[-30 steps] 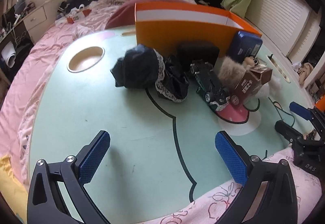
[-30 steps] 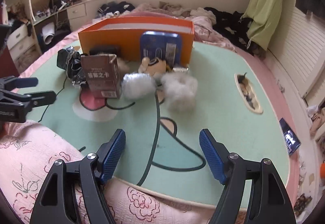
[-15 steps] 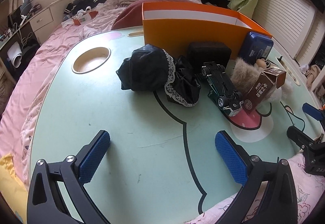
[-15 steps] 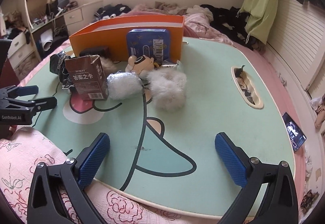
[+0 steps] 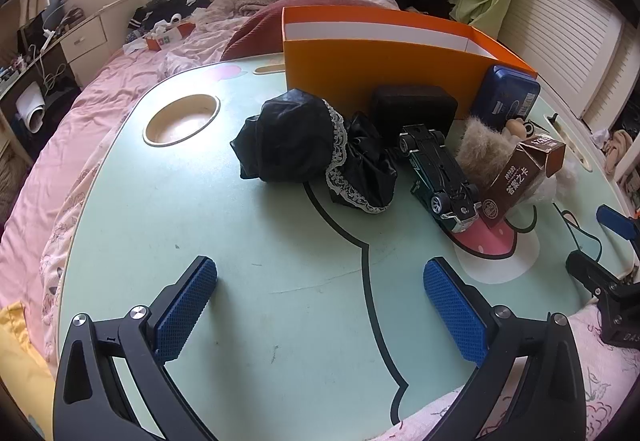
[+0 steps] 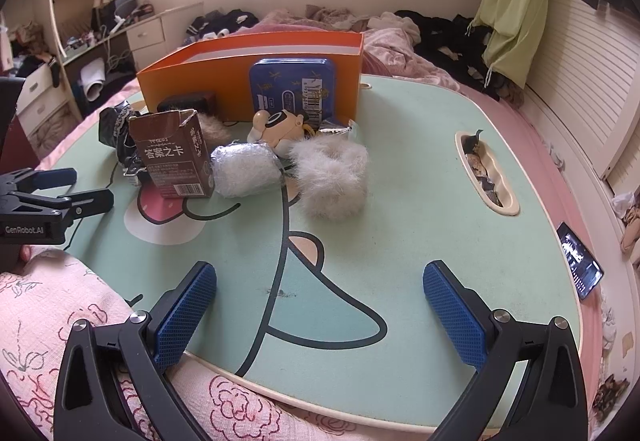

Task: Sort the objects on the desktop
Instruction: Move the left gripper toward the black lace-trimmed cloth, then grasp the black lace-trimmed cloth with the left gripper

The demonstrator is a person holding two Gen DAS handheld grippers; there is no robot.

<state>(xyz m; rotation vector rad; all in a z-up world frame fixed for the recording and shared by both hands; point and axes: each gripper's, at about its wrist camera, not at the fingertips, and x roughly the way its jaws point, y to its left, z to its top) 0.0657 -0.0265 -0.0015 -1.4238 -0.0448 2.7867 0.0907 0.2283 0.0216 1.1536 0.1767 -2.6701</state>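
Both claws hover over the near edge of the counter (image 6: 420,201) with nothing between their blue pads: the left claw (image 5: 320,305) stands wide open, and the right claw (image 6: 320,309) has just been opening and now stands at full spread, empty. The objects to sort lie clustered in front of the orange box (image 6: 256,73), at about 11 to 12 o'clock from the right claw. Nearest to it are the white fur ball (image 6: 330,181) and the foil-wrapped bundle (image 6: 246,175), which lies against the brown carton (image 6: 174,157). From the left claw, the black lace-trimmed cloth (image 5: 296,145) lies at 12 o'clock and the toy car (image 5: 438,177) at 1 o'clock, with the carton (image 5: 520,177) touching the car's right side. Judged from this layout, start with an outlying item such as the fur ball. Centre the item between the pads before closing, and approach from the open side so you do not topple the carton.
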